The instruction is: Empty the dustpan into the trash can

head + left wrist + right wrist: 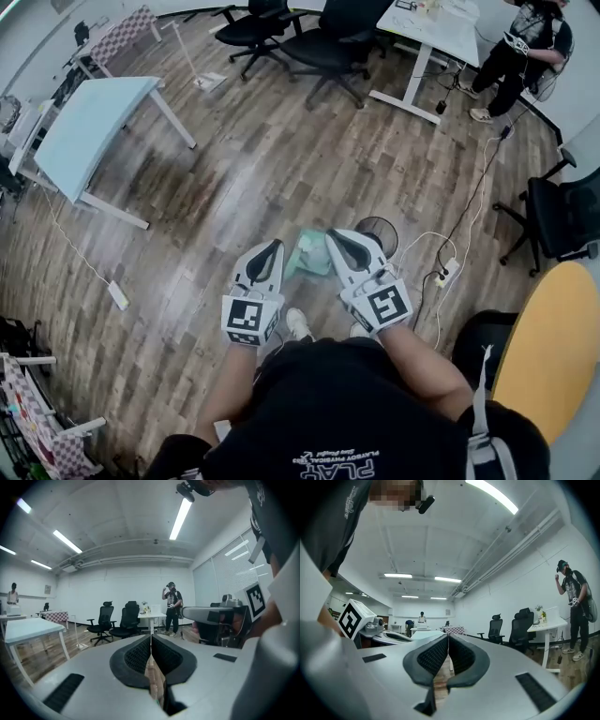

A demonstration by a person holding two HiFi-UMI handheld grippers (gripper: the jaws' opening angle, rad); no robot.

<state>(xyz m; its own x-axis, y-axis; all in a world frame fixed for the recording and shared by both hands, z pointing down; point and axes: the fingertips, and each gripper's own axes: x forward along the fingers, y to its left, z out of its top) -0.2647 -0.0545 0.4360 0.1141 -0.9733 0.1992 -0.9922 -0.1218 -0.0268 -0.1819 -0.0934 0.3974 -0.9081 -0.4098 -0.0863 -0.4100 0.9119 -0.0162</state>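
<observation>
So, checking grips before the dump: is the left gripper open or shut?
Shut. The left gripper shows its black pads meeting at the tips in its own view, nothing held between them.

- My left gripper (270, 249) is held out in front of me, jaws pressed together with nothing between them
- My right gripper (339, 238) sits just beside it, roughly level, jaws likewise closed and empty
- My left forearm (228, 389) and right forearm (417, 361) reach forward side by side
</observation>
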